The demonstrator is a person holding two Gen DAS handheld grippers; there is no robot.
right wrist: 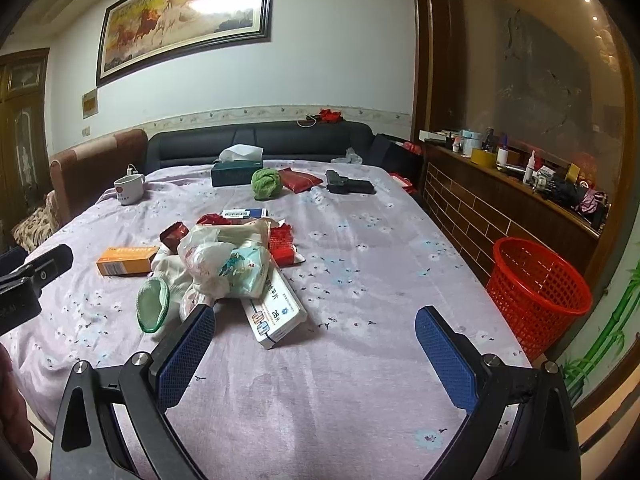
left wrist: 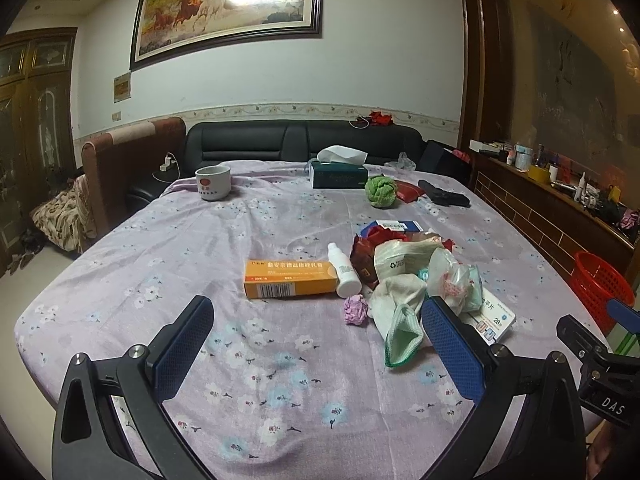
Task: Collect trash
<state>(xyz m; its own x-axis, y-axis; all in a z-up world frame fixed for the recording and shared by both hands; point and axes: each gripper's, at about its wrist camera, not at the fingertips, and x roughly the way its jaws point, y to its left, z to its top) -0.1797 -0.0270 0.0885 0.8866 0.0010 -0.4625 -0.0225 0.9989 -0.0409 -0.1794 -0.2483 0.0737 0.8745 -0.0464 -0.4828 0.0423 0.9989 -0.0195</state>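
Lilac flowered cloth covers the table, and I see bare cloth under my left gripper and right gripper, both spread wide and holding nothing. The heap of crumpled wrappers, bags and cartons lies mid-table ahead, touching the orange cardboard box. The red plastic mesh basket stands on the floor just beyond the table's right edge.

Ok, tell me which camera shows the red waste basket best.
The right wrist view. There the red waste basket stands whole on the floor beside the table, open rim and mesh wall clear. In the left wrist view it sits at the frame's right edge, partly cut off by the other hand-held gripper's mount.
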